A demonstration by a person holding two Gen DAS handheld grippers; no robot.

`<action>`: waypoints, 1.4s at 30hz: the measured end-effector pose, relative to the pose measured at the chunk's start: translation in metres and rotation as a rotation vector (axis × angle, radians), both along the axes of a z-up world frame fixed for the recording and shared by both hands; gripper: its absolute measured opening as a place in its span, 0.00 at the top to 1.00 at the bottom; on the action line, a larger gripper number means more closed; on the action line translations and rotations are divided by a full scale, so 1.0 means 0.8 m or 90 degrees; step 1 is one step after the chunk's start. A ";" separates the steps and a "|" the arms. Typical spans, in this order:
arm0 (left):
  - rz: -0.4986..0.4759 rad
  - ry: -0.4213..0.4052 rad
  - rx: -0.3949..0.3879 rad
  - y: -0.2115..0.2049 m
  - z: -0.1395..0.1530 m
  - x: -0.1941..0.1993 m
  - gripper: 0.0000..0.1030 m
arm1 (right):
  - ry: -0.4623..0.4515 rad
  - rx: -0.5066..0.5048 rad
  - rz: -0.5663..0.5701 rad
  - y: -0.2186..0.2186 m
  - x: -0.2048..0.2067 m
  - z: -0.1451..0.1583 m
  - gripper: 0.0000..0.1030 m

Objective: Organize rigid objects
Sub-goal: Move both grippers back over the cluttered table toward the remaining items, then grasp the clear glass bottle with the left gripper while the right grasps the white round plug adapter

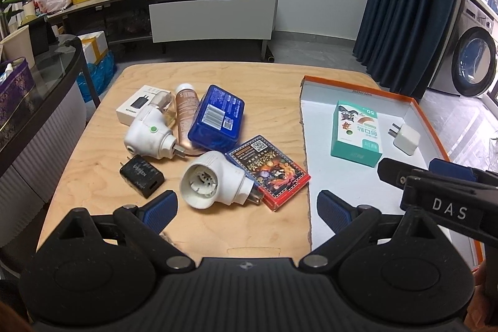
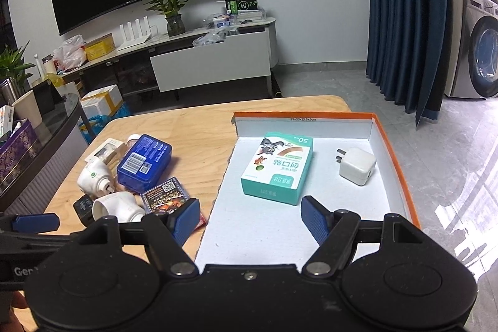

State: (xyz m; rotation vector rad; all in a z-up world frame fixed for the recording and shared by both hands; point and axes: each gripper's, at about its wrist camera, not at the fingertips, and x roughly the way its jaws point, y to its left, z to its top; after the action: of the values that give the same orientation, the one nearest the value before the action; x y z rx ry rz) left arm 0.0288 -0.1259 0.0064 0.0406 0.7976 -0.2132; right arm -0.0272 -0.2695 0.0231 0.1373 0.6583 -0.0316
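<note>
The wooden worktop (image 1: 93,182) carries an orange-rimmed box lid (image 2: 401,164) along its right edge, holding a green plaster box (image 2: 277,167) and, beside it toward the lid's far right corner, a white charger (image 2: 358,165). Left of the lid lies a crowded heap: blue tin (image 1: 216,119), card pack (image 1: 269,170), two white plug-in units (image 1: 208,181), black adapter (image 1: 141,175). Left tongs (image 1: 246,207) and right tongs (image 2: 250,215) both stand apart, empty.
</note>
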 end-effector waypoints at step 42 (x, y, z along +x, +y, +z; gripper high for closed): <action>0.139 -0.014 0.005 0.113 -0.080 -0.011 0.51 | 0.045 0.015 0.246 0.093 0.029 -0.045 0.17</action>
State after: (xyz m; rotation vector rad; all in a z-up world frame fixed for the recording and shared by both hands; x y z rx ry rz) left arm 0.0203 -0.0355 -0.0572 -0.0372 0.7751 -0.0024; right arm -0.0041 -0.1951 -0.0131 0.0290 0.7468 0.3447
